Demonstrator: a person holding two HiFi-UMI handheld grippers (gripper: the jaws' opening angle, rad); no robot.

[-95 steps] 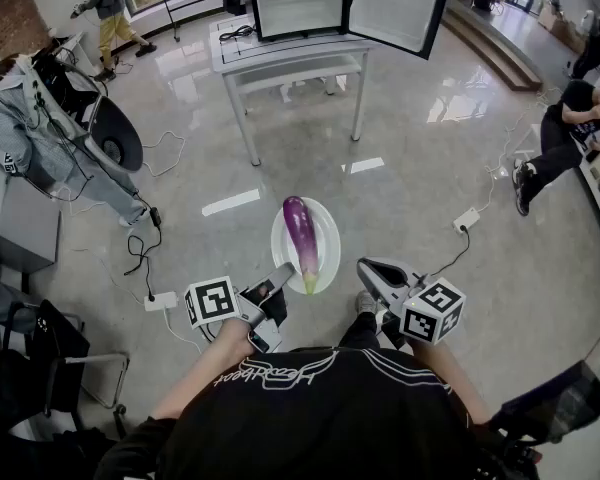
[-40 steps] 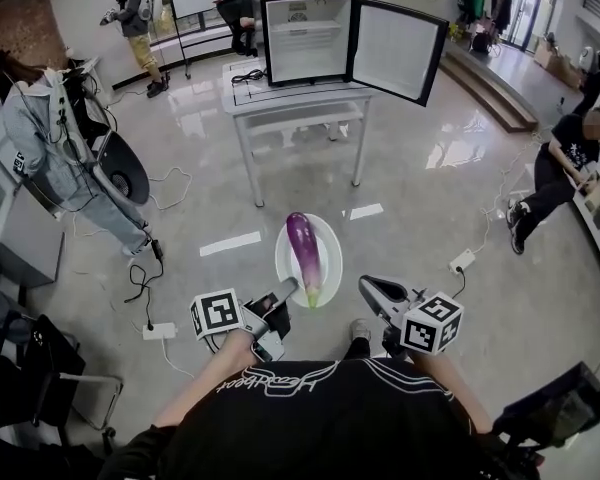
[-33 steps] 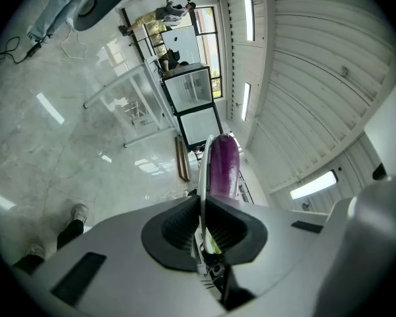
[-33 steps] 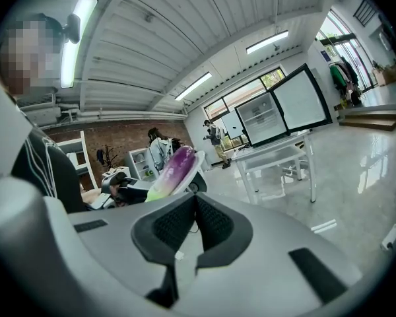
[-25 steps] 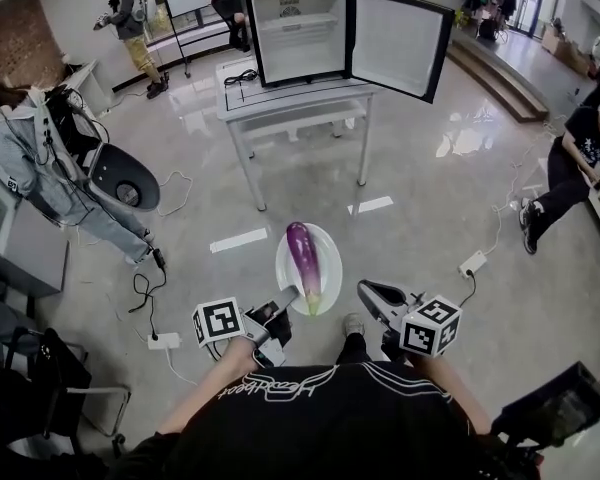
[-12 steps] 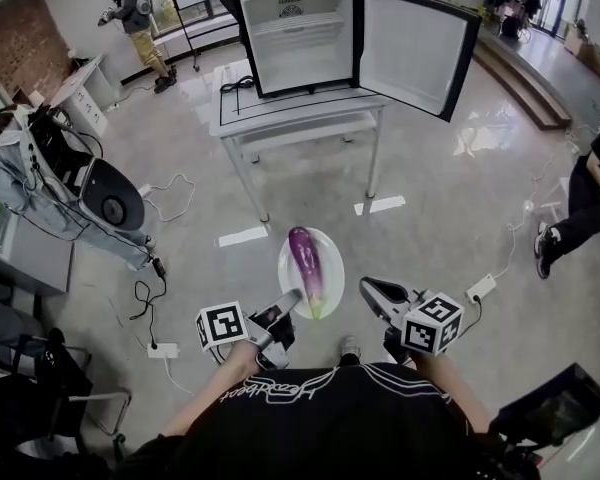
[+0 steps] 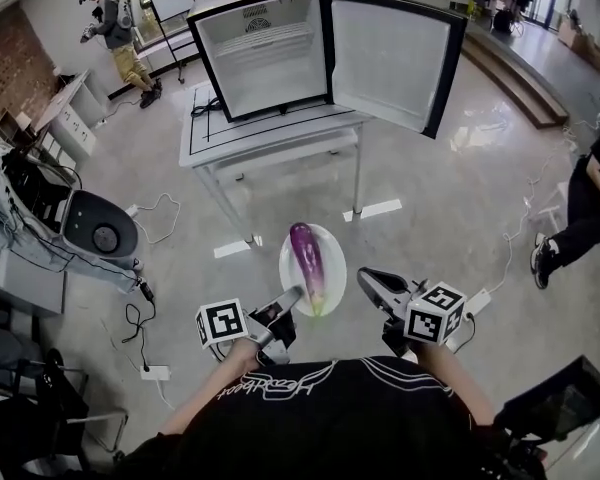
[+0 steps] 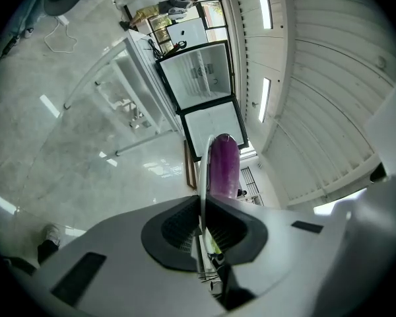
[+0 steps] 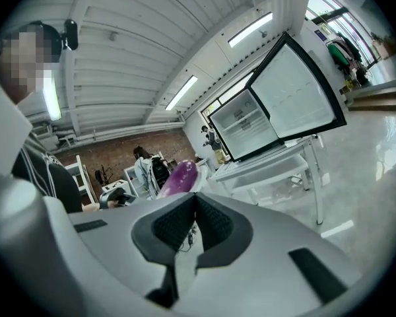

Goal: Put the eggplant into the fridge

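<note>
While pinching the near-left rim of the white plate (image 7: 333, 253) between the pads of the left gripper (image 7: 296, 293), carries the eggplant (image 7: 307, 260) above the glossy floor (image 7: 450, 198). Rests lengthwise along the plate's middle, purple end toward the far rim, pale green stem end at the near rim. Shows, in the left gripper view, the thin rim gripped tight between the jaws, with the eggplant just past them. Holds the right gripper (image 7: 364, 276) clenched on nothing, pads pressed together, just beside the plate's right rim yet apart from it. Faces the fridge (image 7: 260, 53) ahead, set on the white table (image 7: 270, 140) back from its front edge, interior open, door (image 7: 385, 58) swung wide beyond the table's right edge.
</note>
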